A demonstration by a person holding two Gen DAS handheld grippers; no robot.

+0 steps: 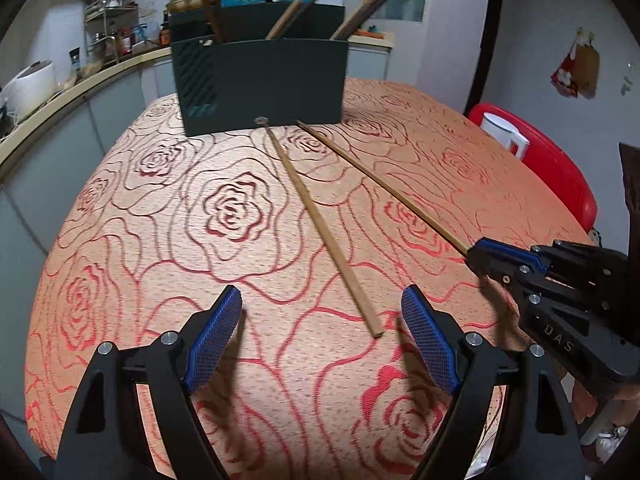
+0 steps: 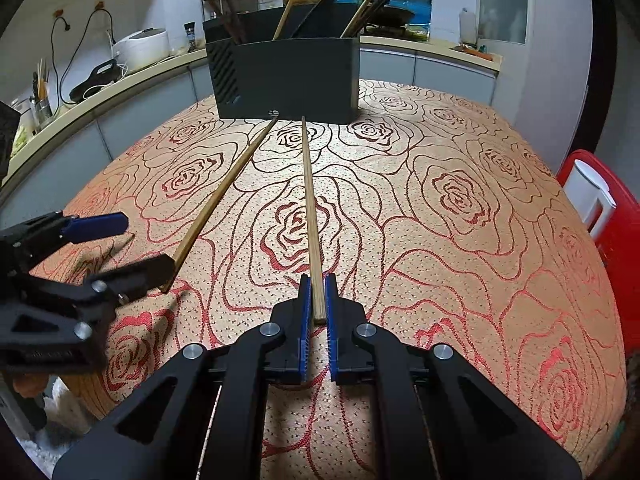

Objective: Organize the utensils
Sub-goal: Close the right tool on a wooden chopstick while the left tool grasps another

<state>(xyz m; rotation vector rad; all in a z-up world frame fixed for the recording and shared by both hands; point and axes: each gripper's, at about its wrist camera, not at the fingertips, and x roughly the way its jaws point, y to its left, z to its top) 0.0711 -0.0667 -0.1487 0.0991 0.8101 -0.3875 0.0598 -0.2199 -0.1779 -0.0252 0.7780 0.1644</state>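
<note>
Two wooden chopsticks lie on the rose-patterned tablecloth (image 1: 240, 208), pointing at a dark utensil holder (image 1: 262, 84) at the far edge. My right gripper (image 2: 316, 300) is shut on the near end of the right chopstick (image 2: 310, 208); it shows in the left wrist view (image 1: 480, 256) with that chopstick (image 1: 380, 178). My left gripper (image 1: 322, 320) is open and empty, its blue pads either side of the near end of the left chopstick (image 1: 320, 220). In the right wrist view the left gripper (image 2: 136, 244) is by that chopstick (image 2: 224, 192). The holder (image 2: 288, 76) has several chopsticks standing in it.
A red chair (image 1: 560, 168) with a white jug (image 1: 504, 132) stands right of the table. A kitchen counter (image 2: 100, 96) with a rice cooker (image 2: 142, 50) runs behind and left. The table edge curves close below both grippers.
</note>
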